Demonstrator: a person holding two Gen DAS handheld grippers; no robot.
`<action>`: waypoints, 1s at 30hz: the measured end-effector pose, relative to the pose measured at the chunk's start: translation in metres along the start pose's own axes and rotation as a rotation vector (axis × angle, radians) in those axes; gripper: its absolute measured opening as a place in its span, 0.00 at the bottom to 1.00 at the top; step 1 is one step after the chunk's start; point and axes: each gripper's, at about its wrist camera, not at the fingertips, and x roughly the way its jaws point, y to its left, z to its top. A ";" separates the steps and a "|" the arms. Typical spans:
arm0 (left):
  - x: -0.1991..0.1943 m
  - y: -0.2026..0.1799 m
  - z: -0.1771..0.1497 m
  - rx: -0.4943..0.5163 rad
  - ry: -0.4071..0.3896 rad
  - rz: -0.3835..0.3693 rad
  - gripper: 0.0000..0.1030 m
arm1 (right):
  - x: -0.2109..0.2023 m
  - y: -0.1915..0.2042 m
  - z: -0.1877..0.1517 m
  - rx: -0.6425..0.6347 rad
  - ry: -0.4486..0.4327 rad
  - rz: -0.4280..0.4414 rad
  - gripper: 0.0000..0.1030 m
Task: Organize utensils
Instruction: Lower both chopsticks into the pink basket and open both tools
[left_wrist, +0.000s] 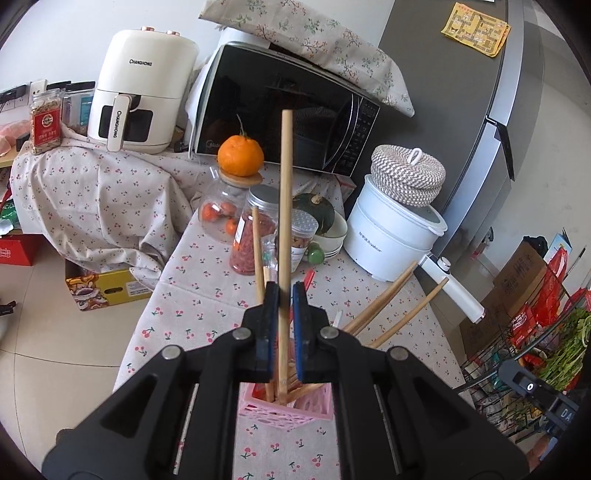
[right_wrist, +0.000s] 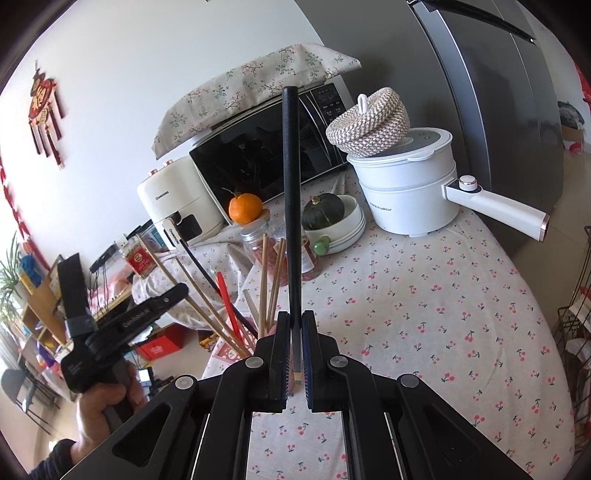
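Observation:
My left gripper (left_wrist: 285, 295) is shut on a light wooden chopstick (left_wrist: 284, 206) that stands upright, its lower end inside a pink perforated holder (left_wrist: 284, 408) on the cherry-print tablecloth. Several other wooden chopsticks (left_wrist: 388, 306) lean out of the holder to the right. My right gripper (right_wrist: 295, 325) is shut on a black chopstick (right_wrist: 290, 192), held upright above the table. In the right wrist view the pink holder (right_wrist: 227, 355) with several wooden, red and black chopsticks stands at the left, and the left gripper's body (right_wrist: 110, 332) is beside it.
On the table stand a white electric pot (left_wrist: 395, 240) with a woven lid, a microwave (left_wrist: 280, 107), an air fryer (left_wrist: 140, 96), jars (left_wrist: 255, 236) with an orange (left_wrist: 240, 155) on one, and a bowl with a green squash (right_wrist: 325, 214). A wire rack (left_wrist: 535, 350) stands at the right.

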 end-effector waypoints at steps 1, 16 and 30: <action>0.004 0.001 -0.001 -0.005 0.019 0.003 0.08 | -0.001 0.002 0.001 0.001 -0.004 0.008 0.06; -0.017 0.019 -0.026 0.001 0.201 0.021 0.69 | 0.022 0.041 0.020 -0.025 -0.007 0.098 0.06; -0.031 0.052 -0.045 -0.001 0.267 0.042 0.70 | 0.076 0.071 0.017 -0.078 0.067 0.113 0.06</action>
